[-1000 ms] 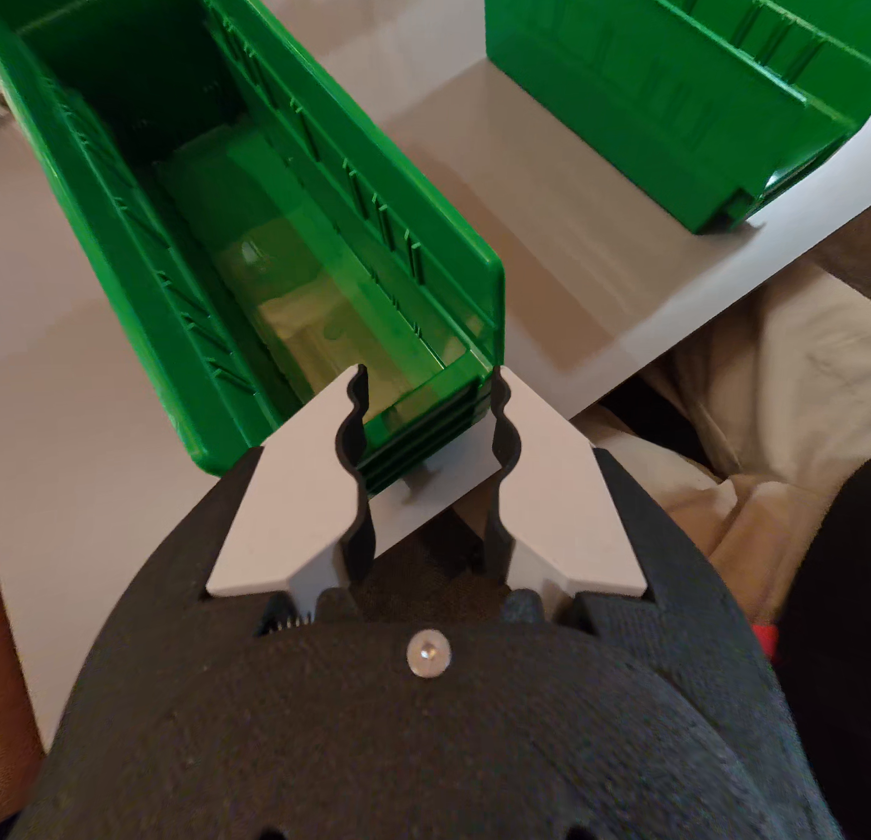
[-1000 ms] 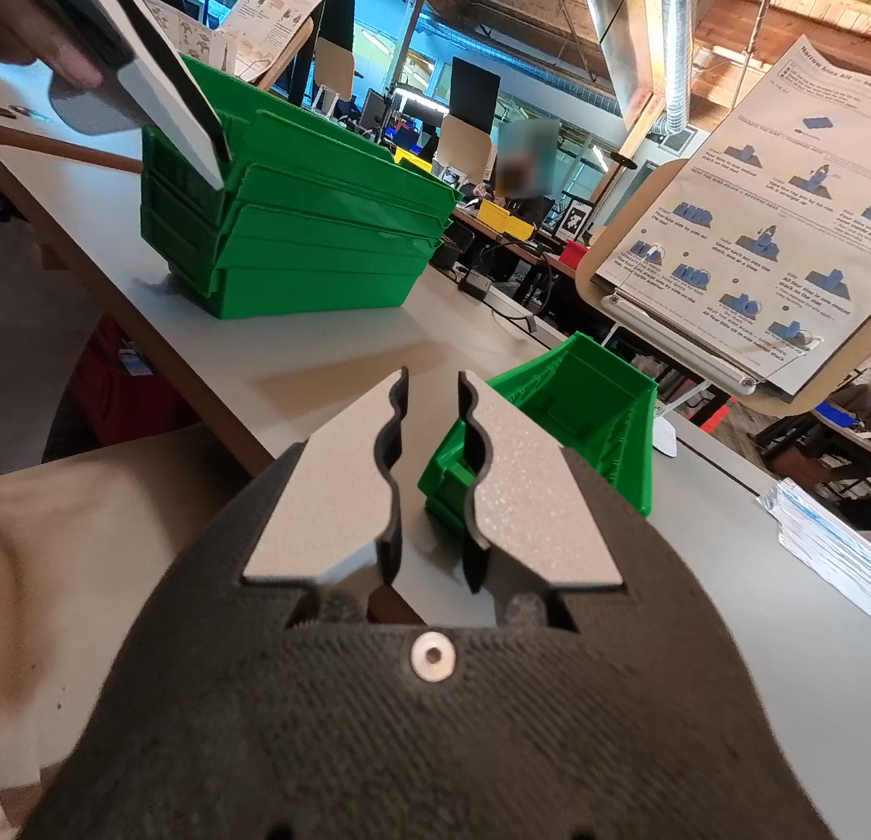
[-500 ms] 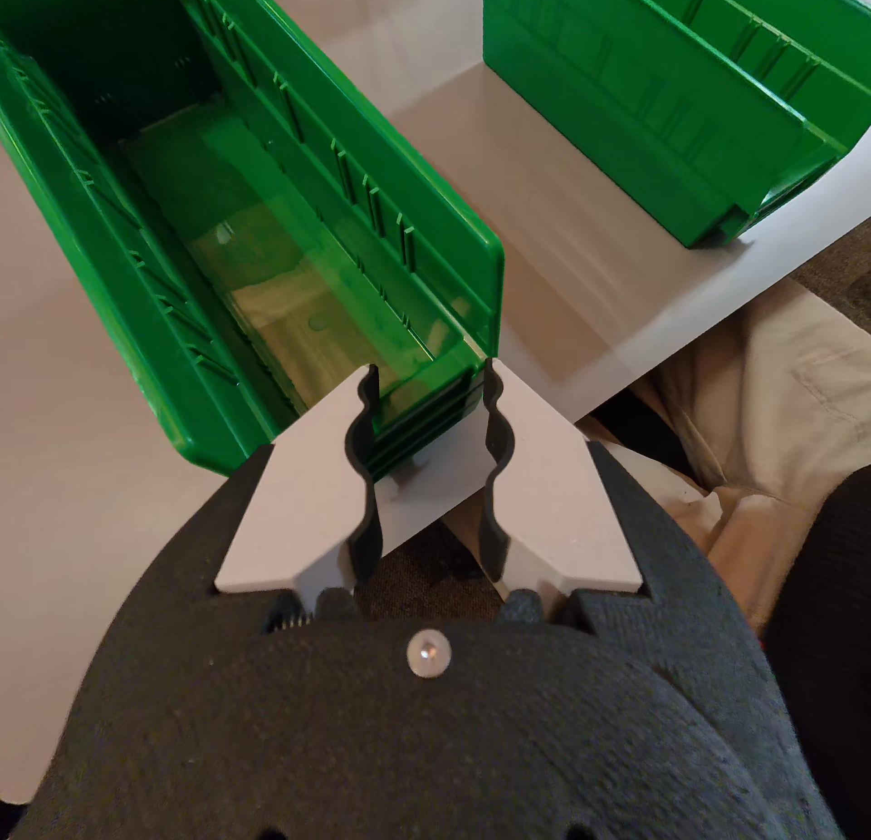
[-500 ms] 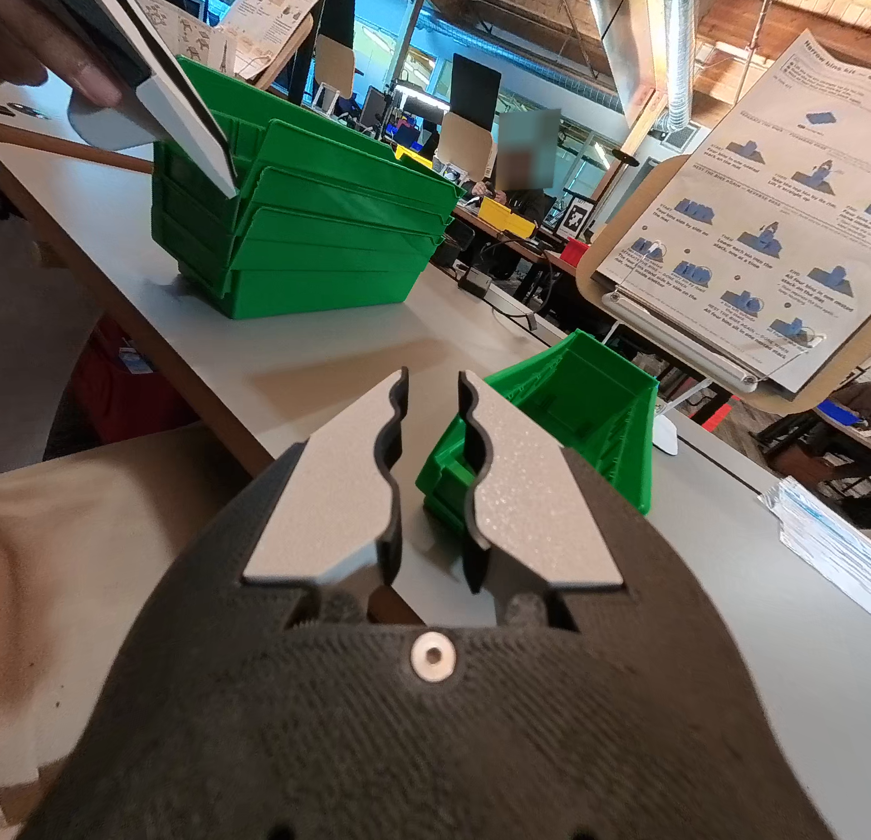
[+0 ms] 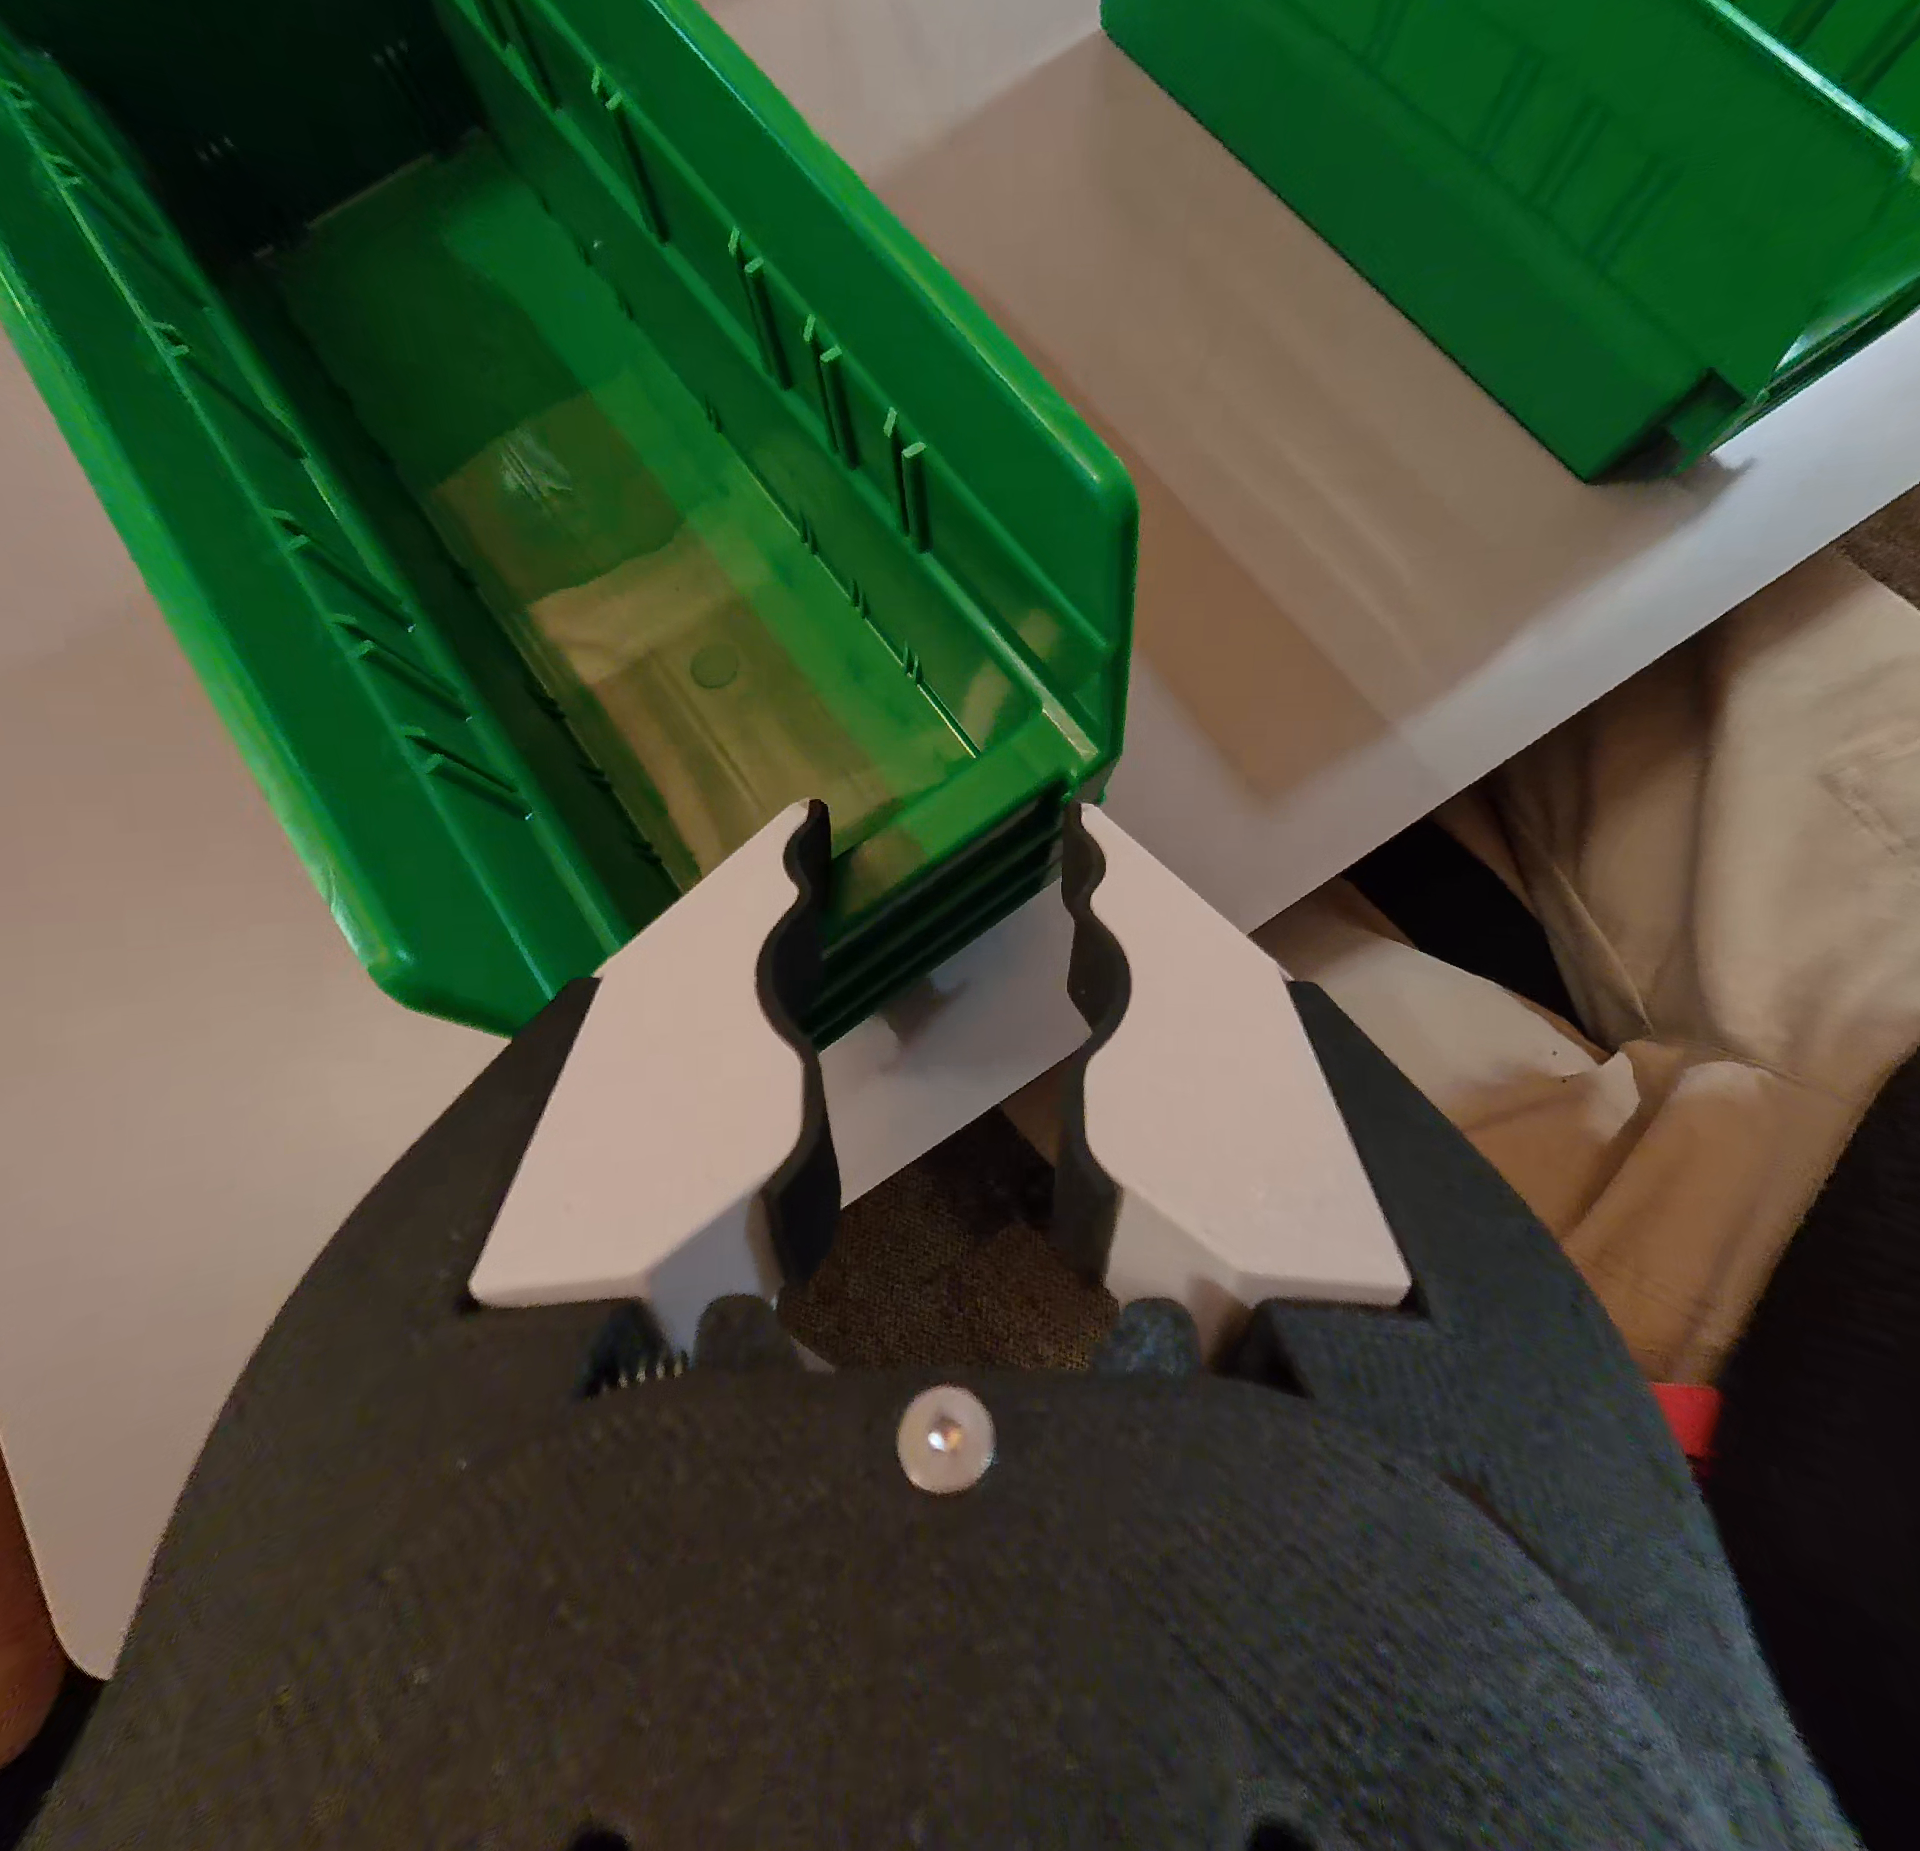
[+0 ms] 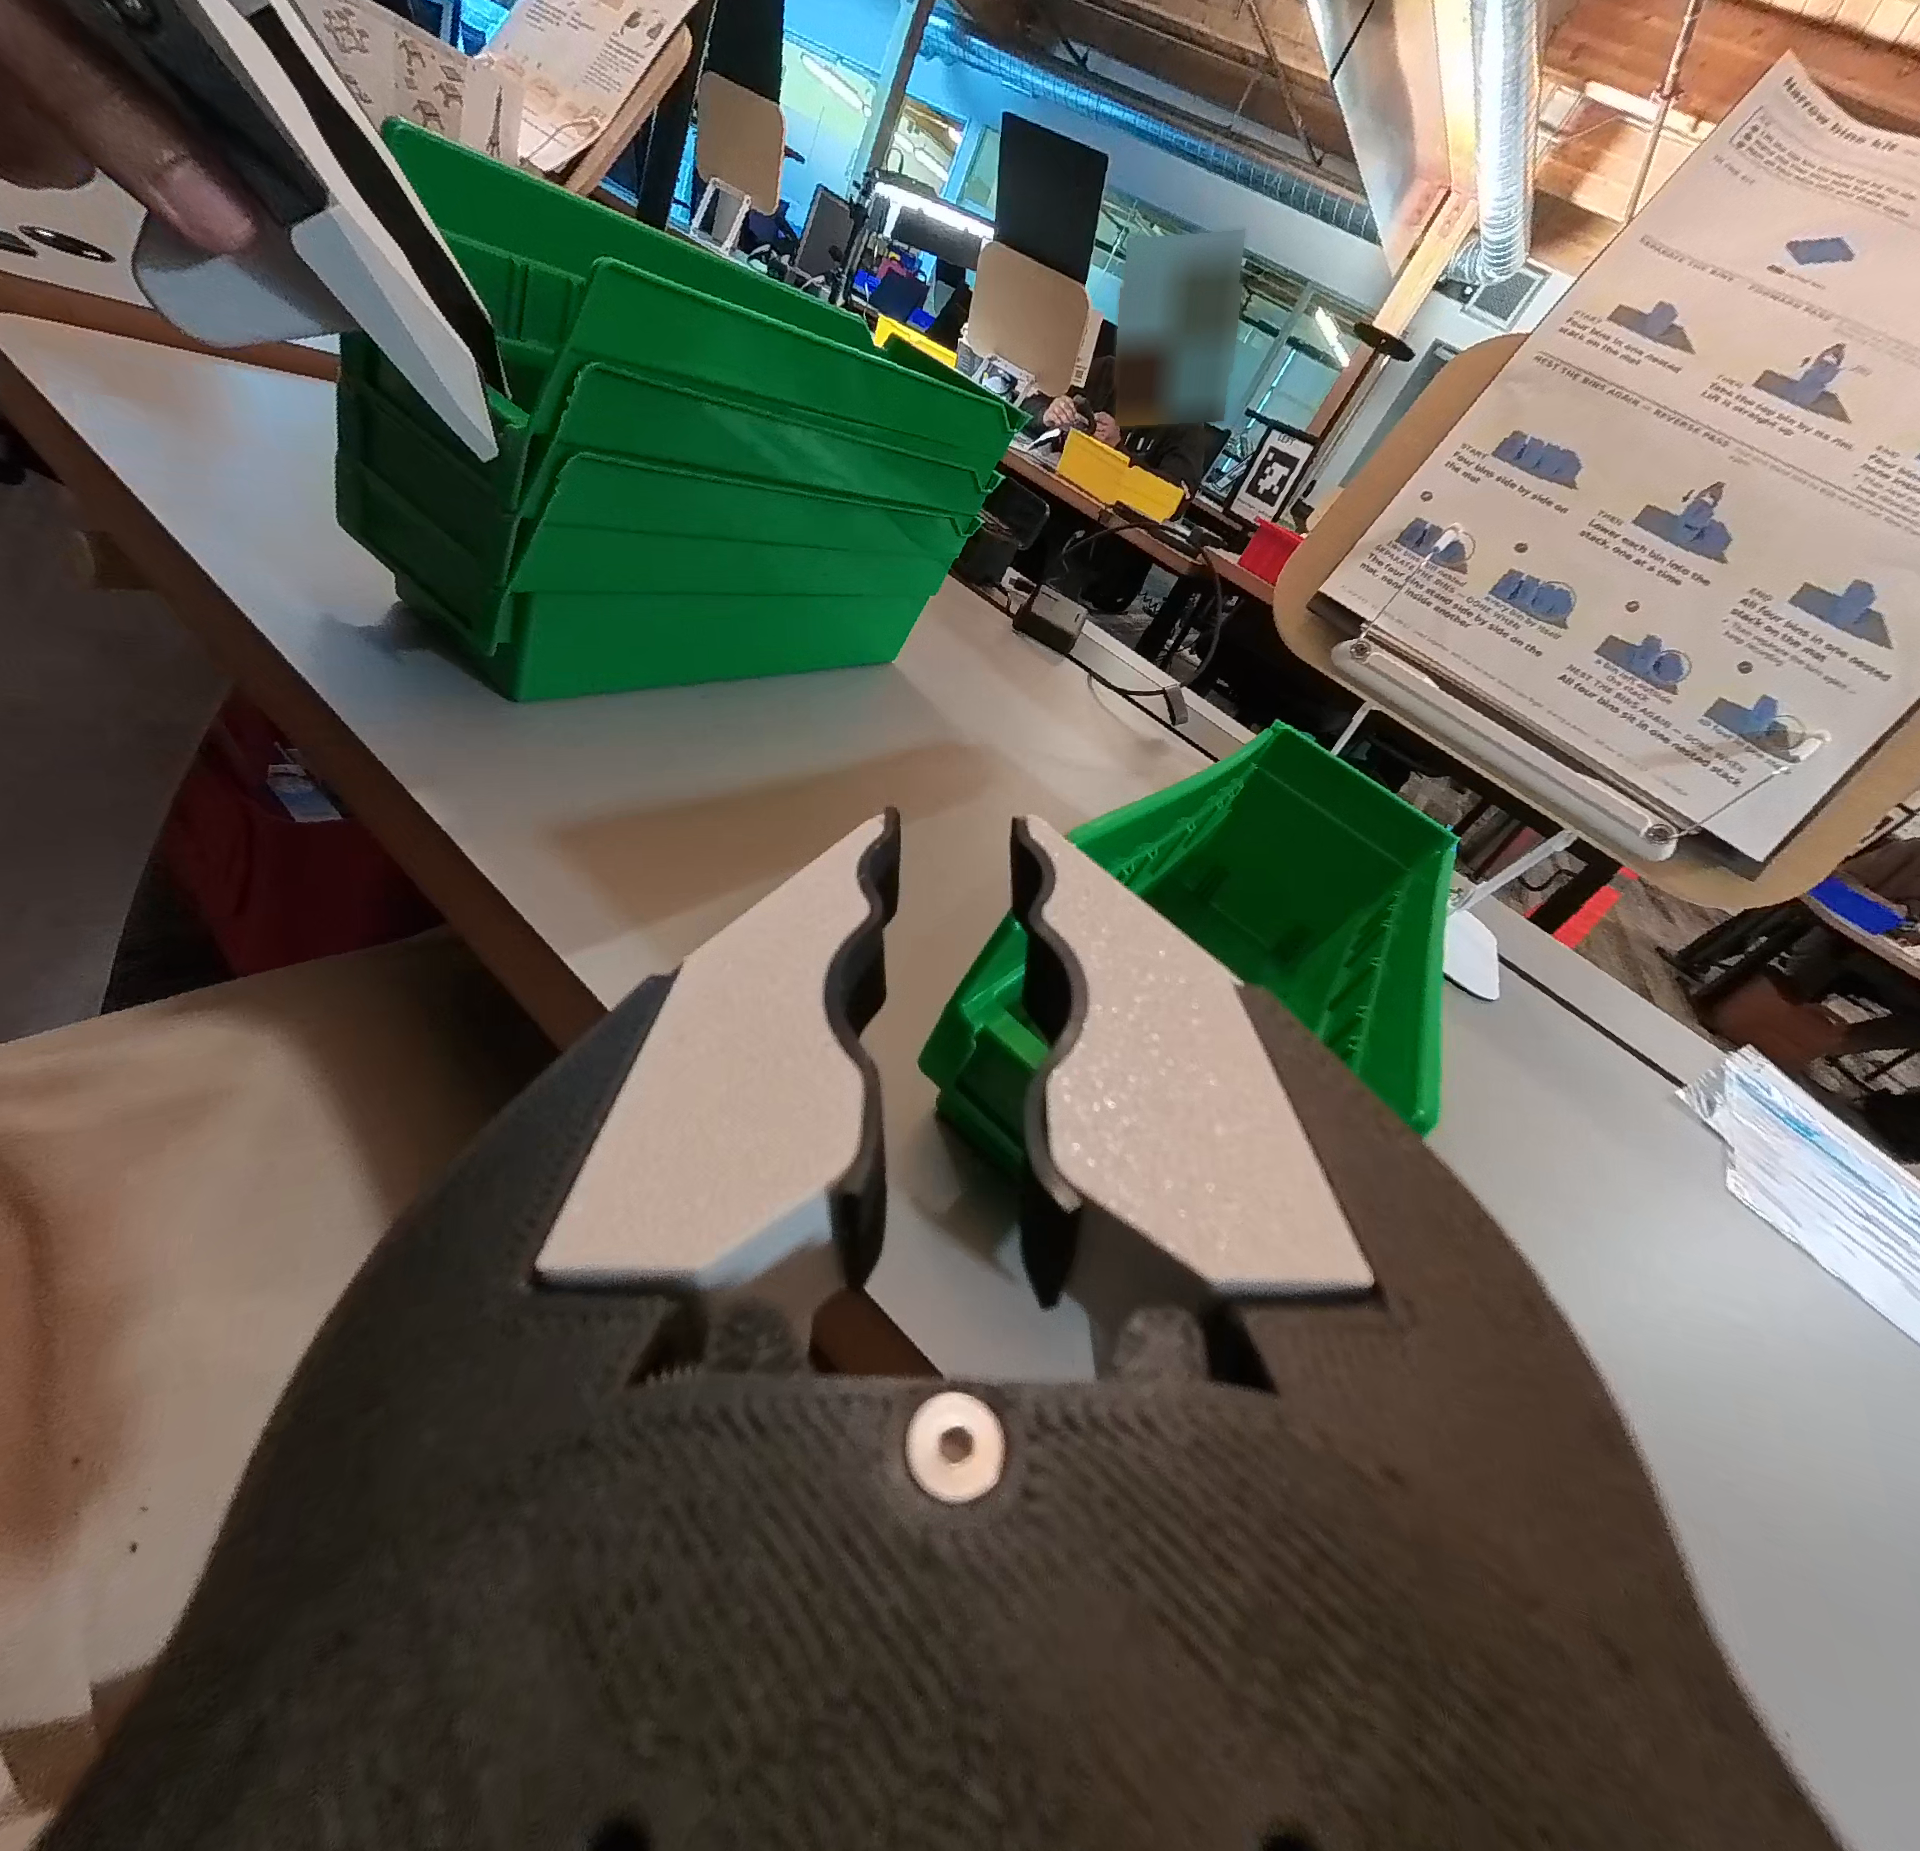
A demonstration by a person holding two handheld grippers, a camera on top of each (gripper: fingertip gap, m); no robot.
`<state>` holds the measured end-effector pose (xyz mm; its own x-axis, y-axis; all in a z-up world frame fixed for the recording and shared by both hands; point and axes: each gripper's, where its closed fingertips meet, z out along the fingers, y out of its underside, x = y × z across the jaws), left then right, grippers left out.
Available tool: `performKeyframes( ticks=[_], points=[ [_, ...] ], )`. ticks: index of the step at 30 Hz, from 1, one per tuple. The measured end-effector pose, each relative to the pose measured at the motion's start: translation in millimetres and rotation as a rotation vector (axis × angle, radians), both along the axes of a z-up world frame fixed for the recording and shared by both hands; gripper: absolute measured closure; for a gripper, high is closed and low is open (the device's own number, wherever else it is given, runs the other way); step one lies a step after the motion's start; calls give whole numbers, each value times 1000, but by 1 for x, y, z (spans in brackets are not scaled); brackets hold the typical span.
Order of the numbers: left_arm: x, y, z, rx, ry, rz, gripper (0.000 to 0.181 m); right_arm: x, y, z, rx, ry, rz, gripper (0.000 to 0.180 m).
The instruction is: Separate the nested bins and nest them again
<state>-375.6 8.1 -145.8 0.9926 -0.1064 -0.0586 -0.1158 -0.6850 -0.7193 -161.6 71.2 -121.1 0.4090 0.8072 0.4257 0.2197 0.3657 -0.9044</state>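
Your right tool point(image 6: 945, 845) hangs with its fingers slightly apart, gripping nothing, over the near edge of the pale grey counter point(image 6: 727, 793). Just past it lies a single green bin point(image 6: 1299, 928). Farther along the counter from that bin stands a stack point(image 6: 665, 523) of three nested bins, glossy green with ribbed walls. Your left tool point(image 5: 945, 825) sits at the stack's front lip, fingers apart and empty. Beyond the single bin an instruction board point(image 6: 1683, 513) stands before an open workshop.
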Motion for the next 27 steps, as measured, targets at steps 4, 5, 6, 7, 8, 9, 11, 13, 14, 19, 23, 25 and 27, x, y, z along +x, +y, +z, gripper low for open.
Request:
performKeyframes(
  ticks=[4,5,6,7,8,9,11,13,14,19,23,25,27],
  points=[
    [0,0,-1,-5,12,0,137,0,0,0,2,-1,1,160],
    [0,0,-1,-5,13,0,137,0,0,0,2,-1,1,160],
    [0,0,-1,-5,13,0,136,0,0,0,2,-1,0,160],
    [0,0,-1,-5,11,0,136,0,0,0,1,-1,0,160],
    [0,0,-1,-6,11,2,136,0,0,0,2,-2,0,160],
    [0,0,-2,-8,13,3,136,0,0,0,2,-2,0,160],
    [-1,0,-3,-12,21,4,136,-1,0,-1,2,-4,1,160],
    [-1,0,-3,-14,23,7,136,-1,0,-1,3,-4,0,160],
    [-1,0,-3,-15,20,8,136,-1,0,-1,3,-4,0,160],
    [-1,-1,-4,-29,22,20,135,-1,1,-1,4,-4,-1,160],
    [0,-3,-4,-54,59,26,134,0,2,0,4,-4,-3,160],
    [1,-4,-2,-60,59,28,133,0,2,0,3,-3,-3,160],
    [4,-6,1,-64,55,21,133,0,2,0,4,-3,-3,160]
  ],
)
